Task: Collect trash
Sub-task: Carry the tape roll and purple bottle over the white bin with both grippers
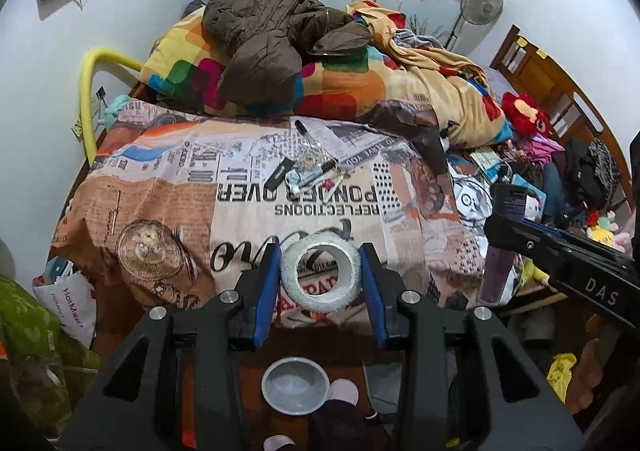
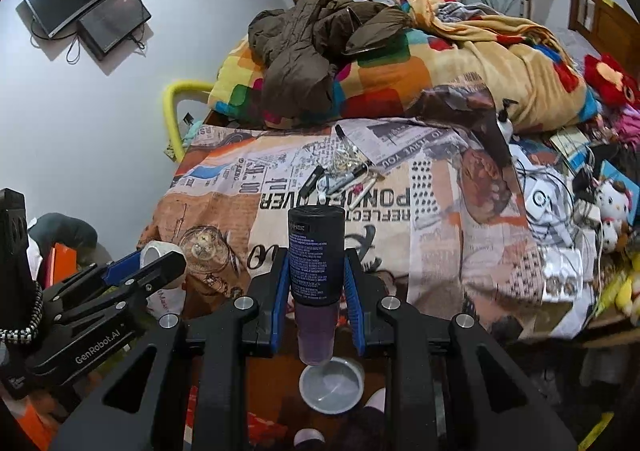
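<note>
My left gripper (image 1: 320, 271) is shut on a white tape roll (image 1: 320, 275), held above the bed's front edge; the roll also shows in the right wrist view (image 2: 160, 251). My right gripper (image 2: 316, 275) is shut on a dark purple bottle (image 2: 316, 251) with small print, held upright; it also shows in the left wrist view (image 1: 498, 271). A grey bin (image 1: 296, 385) stands on the floor below both grippers, open side up, and shows in the right wrist view (image 2: 332, 385). Pens and small scraps (image 1: 308, 171) lie on the newspaper-print cover (image 1: 160, 179).
A brown jacket (image 1: 272, 43) lies on a heap of colourful blankets (image 1: 352, 87) at the back of the bed. Toys, cables and clothes (image 1: 560, 179) crowd the right side. A white shopping bag (image 1: 72, 303) stands on the floor left. A fan (image 1: 480, 3) stands behind.
</note>
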The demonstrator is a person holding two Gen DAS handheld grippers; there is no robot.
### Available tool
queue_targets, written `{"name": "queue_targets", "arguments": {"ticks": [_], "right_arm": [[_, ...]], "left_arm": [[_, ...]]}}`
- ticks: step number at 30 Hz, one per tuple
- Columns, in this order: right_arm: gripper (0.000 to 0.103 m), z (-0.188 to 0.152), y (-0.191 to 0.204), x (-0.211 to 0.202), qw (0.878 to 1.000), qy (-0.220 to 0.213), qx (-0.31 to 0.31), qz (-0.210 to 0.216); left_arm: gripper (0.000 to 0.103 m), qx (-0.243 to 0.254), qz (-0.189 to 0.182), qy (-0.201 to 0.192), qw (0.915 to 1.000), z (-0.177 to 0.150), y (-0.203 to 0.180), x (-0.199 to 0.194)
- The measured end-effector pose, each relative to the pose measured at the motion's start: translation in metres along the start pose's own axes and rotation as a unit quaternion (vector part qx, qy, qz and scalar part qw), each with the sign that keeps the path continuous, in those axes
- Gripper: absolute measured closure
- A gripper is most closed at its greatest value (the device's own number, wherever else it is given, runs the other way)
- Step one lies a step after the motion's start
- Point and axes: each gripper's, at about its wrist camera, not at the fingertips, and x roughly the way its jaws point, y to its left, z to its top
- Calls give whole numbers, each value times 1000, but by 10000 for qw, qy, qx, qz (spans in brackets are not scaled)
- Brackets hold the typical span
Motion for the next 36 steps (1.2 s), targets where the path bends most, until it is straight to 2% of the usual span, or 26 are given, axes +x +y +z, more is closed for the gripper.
{"name": "queue_targets", "arguments": {"ticks": [7, 10, 18, 28, 36], "right_arm": [[79, -40, 37, -12, 9991, -75, 229, -347], [79, -55, 53, -16, 9989, -69, 318, -340], [79, -91, 73, -12, 9986, 165, 288, -406], [79, -136, 54, 33, 9968, 656, 161, -432], [79, -174, 23, 95, 9941, 1015, 129, -367]], "left_arm": [[64, 343, -285, 54, 9990, -43, 29, -32], [64, 508, -330, 41, 9982, -59, 39, -45], [64, 261, -393, 296, 9984, -96, 65, -47], [64, 67, -274, 797, 9964, -149, 71, -1], [64, -182, -197, 1345, 9905, -203, 66, 87]]}}
